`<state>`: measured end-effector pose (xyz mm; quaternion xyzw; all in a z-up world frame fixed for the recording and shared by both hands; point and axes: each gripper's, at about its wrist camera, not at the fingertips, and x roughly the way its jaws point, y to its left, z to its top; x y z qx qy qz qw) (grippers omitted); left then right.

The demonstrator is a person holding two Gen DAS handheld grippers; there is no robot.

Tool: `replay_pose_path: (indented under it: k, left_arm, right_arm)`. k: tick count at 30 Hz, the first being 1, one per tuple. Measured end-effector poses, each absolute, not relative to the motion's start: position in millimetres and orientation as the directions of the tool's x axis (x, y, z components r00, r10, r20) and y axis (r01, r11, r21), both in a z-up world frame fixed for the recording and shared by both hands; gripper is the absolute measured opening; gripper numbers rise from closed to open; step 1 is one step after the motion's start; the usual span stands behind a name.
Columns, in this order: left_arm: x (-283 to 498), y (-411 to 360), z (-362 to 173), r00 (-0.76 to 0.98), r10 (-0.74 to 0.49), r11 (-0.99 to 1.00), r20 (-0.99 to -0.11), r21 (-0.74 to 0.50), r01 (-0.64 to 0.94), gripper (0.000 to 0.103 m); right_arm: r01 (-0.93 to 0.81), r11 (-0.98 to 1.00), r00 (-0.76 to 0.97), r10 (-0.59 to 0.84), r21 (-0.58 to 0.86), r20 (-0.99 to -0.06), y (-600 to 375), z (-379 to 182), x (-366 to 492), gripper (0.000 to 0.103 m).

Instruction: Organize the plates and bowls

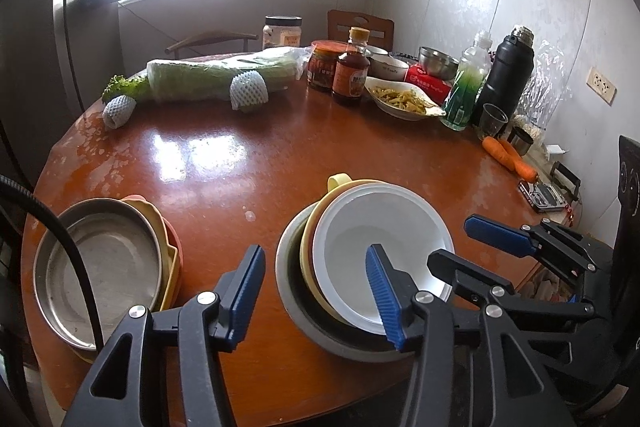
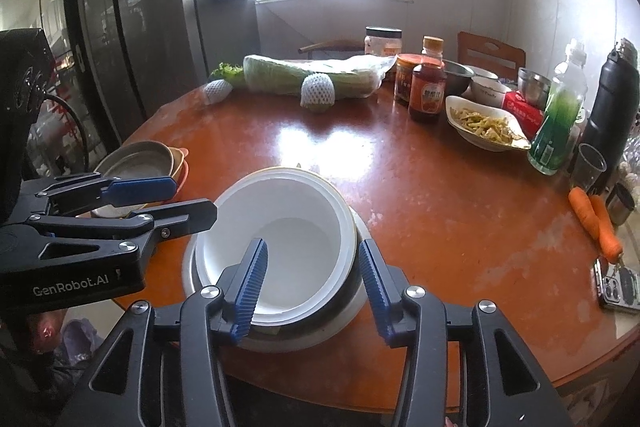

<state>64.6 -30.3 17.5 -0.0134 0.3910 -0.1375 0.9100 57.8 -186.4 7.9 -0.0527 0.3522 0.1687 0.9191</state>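
My cable (image 1: 76, 263) hides part of the steel plate (image 1: 108, 267) lower left; yellow bowl (image 1: 308, 247) mostly covered; phone (image 2: 618, 287) cut off at right edge.

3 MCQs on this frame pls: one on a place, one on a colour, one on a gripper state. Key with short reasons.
1. Where does the white bowl sit?
A. nested on top of the bowl stack
B. beside the carrots
C. on the metal plate

2. What colour are the gripper pads?
A. red
B. blue
C. green

3. How is the right gripper?
A. shut on the white bowl
B. shut and empty
C. open

Key:
1 A, the white bowl lies inside a yellow bowl and a grey one.
2 B, ribbed blue pads show in both views.
3 C, its fingers stand apart and straddle the bowl stack without pinching it.
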Motion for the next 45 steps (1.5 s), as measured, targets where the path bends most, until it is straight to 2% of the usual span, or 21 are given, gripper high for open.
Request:
replay_pose_path:
  k: [14, 19, 45]
  left_arm:
    - [58, -13, 19, 0.671, -0.237, 0.970, -0.703, -0.140, 0.197, 0.064]
    - [56, -14, 18, 0.672, -0.238, 0.970, -0.701, -0.141, 0.196, 0.074]
    - [92, -31, -31, 0.557, -0.238, 0.970, -0.796, -0.165, 0.179, 0.077]
  right_arm:
    - [-0.304, 0.952, 0.727, 0.248, 0.023, -0.641, -195, 17, 51, 0.063]
    - [-0.296, 0.955, 0.732, 0.243, 0.023, -0.637, -197, 17, 50, 0.068]
    - [-0.262, 0.960, 0.645, 0.247, 0.095, -0.723, -207, -31, 82, 0.070]
